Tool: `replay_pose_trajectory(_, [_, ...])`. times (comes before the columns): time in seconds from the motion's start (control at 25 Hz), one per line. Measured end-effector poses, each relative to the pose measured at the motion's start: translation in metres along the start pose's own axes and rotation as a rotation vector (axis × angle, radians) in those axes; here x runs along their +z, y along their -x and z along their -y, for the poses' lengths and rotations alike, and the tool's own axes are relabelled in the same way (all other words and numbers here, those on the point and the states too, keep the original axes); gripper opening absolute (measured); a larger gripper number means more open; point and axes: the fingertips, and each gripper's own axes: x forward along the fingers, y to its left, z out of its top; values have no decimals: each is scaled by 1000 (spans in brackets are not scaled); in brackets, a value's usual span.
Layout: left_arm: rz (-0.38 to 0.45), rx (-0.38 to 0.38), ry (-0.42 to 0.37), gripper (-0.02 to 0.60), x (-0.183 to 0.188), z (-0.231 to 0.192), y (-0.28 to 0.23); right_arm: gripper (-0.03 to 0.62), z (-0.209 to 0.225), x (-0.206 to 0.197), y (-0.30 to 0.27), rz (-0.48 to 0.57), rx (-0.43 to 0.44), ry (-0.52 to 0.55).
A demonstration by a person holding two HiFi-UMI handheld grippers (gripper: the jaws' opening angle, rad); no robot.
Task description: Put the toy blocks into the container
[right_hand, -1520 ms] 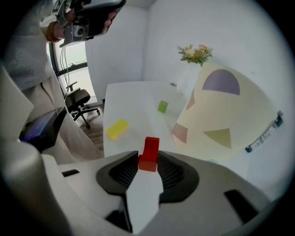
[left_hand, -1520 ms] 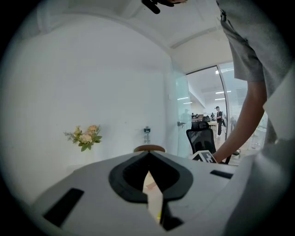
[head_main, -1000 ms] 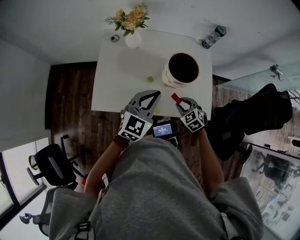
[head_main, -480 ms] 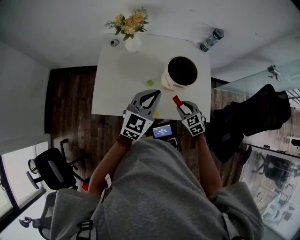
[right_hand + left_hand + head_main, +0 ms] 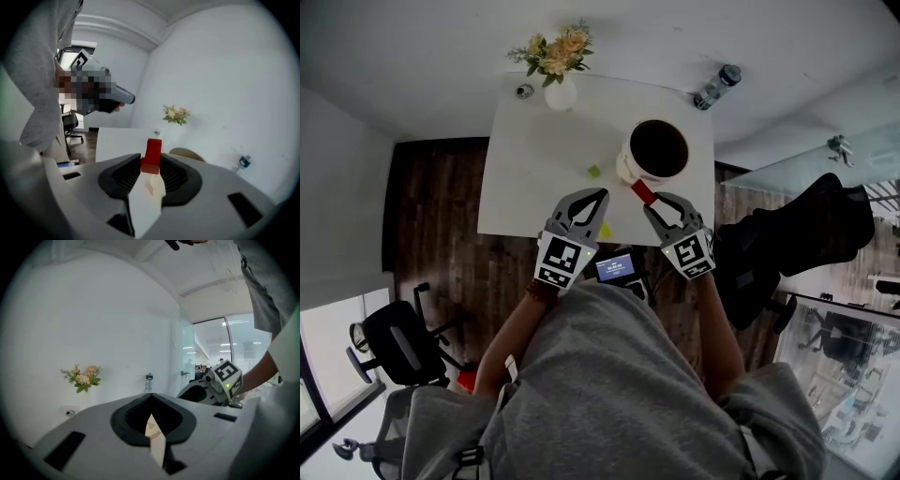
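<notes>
My right gripper (image 5: 648, 201) is shut on a red block (image 5: 641, 192), which stands upright between its pads (image 5: 151, 156). It hovers just short of the near rim of the cream container (image 5: 655, 150) with the dark inside, whose rim (image 5: 188, 153) shows beyond the jaws. A green block (image 5: 593, 172) lies on the white table (image 5: 534, 159) left of the container. A yellow-green block (image 5: 605, 229) sits by the table's near edge, beside my left gripper (image 5: 598, 197). That gripper's jaws meet at the tips with nothing between them (image 5: 151, 397).
A vase of flowers (image 5: 560, 86) and a small round object (image 5: 524, 91) stand at the table's far edge. A water bottle (image 5: 713, 86) is at the far right corner. A small lit screen (image 5: 612, 267) hangs below the near edge. Office chairs (image 5: 389, 337) stand on the wooden floor.
My right gripper has carried the red block forward, closer to the container's rim. The left gripper has shifted only slightly, still by the table's near edge.
</notes>
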Motion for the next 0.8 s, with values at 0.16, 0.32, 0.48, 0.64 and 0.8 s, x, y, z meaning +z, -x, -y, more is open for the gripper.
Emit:
replay_pose_trajectory(0.16, [0, 9, 5, 5, -3, -2, 4, 129, 43, 27, 6, 97, -111, -75])
replay_pose_trajectory(0.32, [-2, 9, 2, 6, -3, 0, 7, 129, 90, 22, 1, 98, -241, -160])
replay_pose_trajectory(0.48, [-12, 7, -5, 6, -5, 1, 10, 129, 109, 7, -11, 59, -296, -210])
replay_pose_trajectory(0.64, [-25, 6, -12, 6, -9, 3, 13, 129, 104, 0, -22, 47, -281, -220])
replay_pose_trajectory(0.8, [-35, 14, -11, 6, -12, 2, 17, 140, 92, -17, -36, 6, -237, -212])
